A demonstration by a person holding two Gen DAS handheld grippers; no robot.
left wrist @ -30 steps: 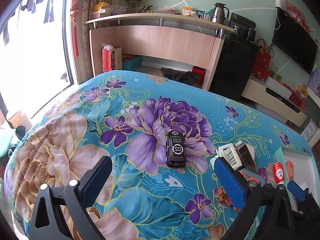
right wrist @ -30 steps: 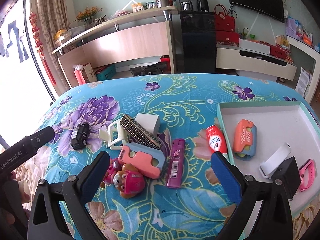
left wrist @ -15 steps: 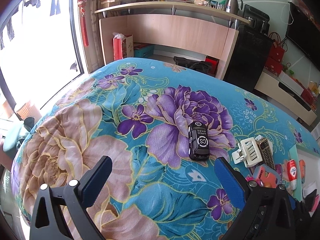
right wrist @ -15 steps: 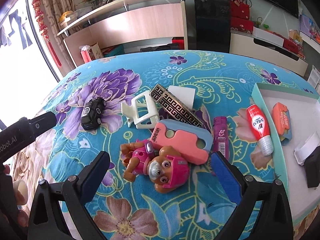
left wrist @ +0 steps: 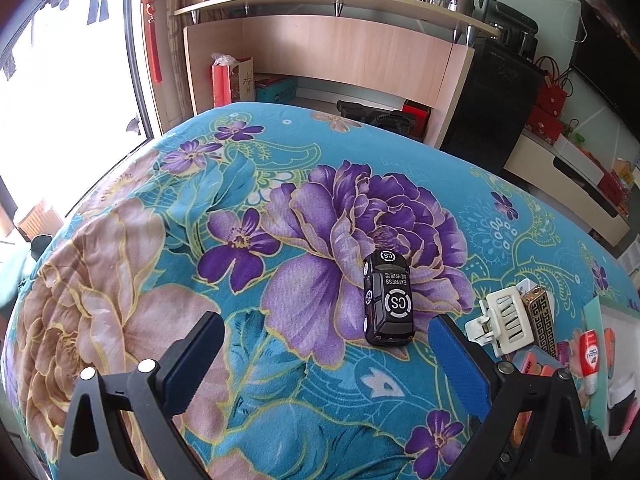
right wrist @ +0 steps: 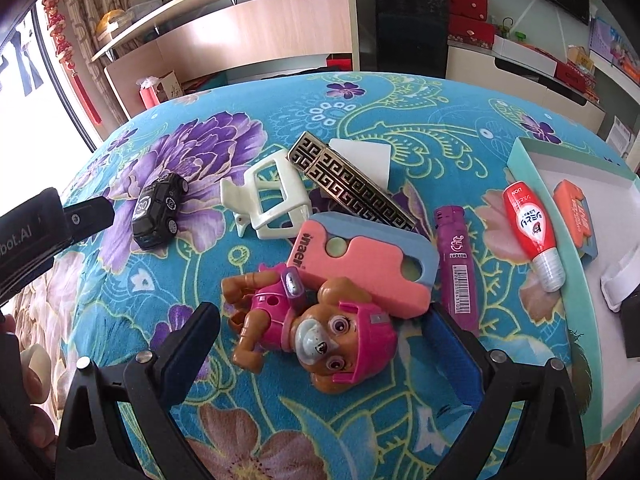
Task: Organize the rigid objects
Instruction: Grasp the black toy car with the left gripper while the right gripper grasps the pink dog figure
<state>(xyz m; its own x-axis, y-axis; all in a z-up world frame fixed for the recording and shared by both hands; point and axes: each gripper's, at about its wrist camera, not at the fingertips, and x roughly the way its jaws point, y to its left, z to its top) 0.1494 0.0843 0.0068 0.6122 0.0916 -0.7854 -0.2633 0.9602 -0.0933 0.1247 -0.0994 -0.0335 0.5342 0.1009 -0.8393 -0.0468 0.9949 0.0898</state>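
Observation:
A black toy car point(left wrist: 387, 300) stands on the floral cloth just ahead of my open, empty left gripper point(left wrist: 326, 344); it also shows in the right wrist view point(right wrist: 159, 210). My right gripper point(right wrist: 326, 332) is open, its jaws on either side of a pink toy dog point(right wrist: 312, 320) lying on the cloth. Behind the dog lie a pink and blue case point(right wrist: 360, 264), a white hair claw point(right wrist: 268, 200), a patterned black and gold bar point(right wrist: 352, 186), a purple tube point(right wrist: 456, 264) and a red bottle point(right wrist: 534, 230).
A teal-rimmed white tray point(right wrist: 520, 152) at the right holds an orange item point(right wrist: 576, 216) and a white piece point(right wrist: 620, 284). The left gripper's body point(right wrist: 44, 232) juts in from the left. The table's far edge drops to a floor with shelves and cabinets.
My right gripper has moved forward and down until the toy dog lies between its jaws. My left gripper has come closer to the black car.

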